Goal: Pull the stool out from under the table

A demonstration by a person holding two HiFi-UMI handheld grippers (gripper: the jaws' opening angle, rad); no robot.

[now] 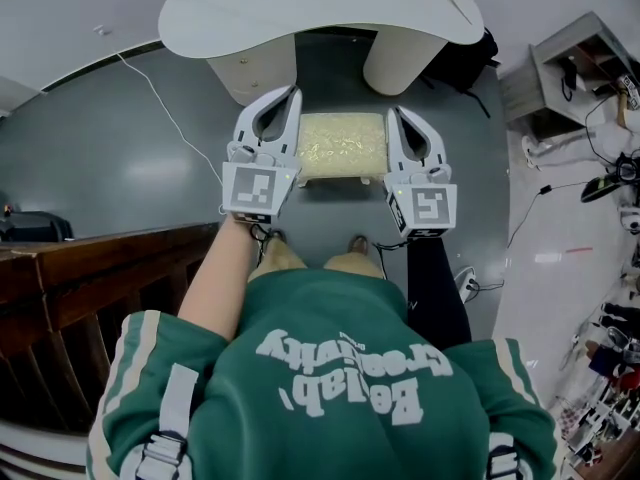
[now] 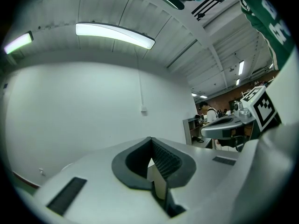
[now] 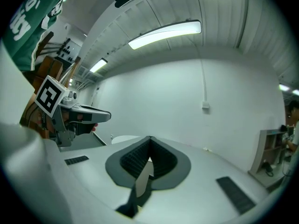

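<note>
In the head view the stool (image 1: 342, 146), with its cream cushion, stands on the grey floor just in front of the white table (image 1: 320, 13), between that table's two pale legs. My left gripper (image 1: 285, 96) hangs over the stool's left end and my right gripper (image 1: 401, 114) over its right end; how high above it they are I cannot tell. Both point forward. In the left gripper view the left gripper (image 2: 152, 141) has its jaws together, with only wall and ceiling beyond. The right gripper (image 3: 149, 139) looks the same. Neither gripper view shows the stool.
A dark wooden rail (image 1: 90, 278) runs along the left. A white cable (image 1: 160, 98) crosses the floor at left. A grey shelf unit (image 1: 580, 68) and more cables sit at right. The person's feet (image 1: 315, 253) stand just behind the stool.
</note>
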